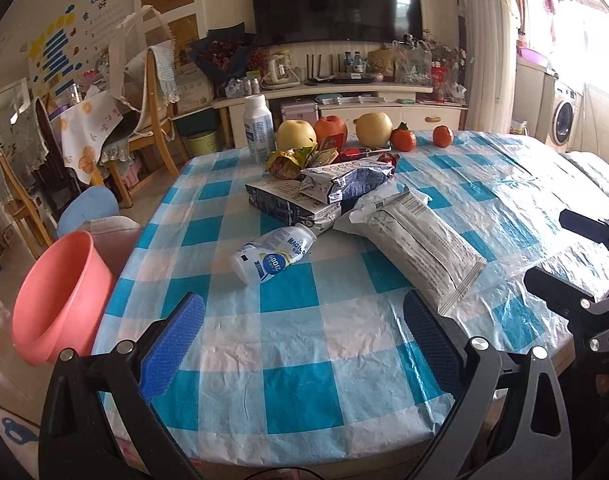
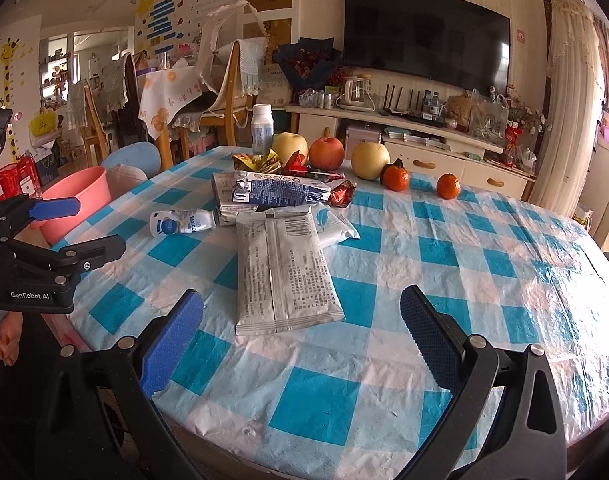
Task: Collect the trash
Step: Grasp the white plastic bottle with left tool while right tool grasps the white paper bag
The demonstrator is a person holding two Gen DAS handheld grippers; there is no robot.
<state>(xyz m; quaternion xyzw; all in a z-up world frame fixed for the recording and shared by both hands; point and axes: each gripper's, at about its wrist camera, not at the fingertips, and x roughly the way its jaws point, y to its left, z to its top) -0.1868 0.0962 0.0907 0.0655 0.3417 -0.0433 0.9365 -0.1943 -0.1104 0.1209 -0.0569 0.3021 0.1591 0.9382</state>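
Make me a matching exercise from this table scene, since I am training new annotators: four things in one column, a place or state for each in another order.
Things
1. white bottle with blue label
2. pink bucket
3. long silver pouch
4. white capped bottle

Places or states
A. standing upright behind the fruit
B. lying on its side on the tablecloth
C. off the table, beside its left edge
D. lying flat, nearest the right gripper

Pairs: 1-B, 2-C, 3-D, 4-A
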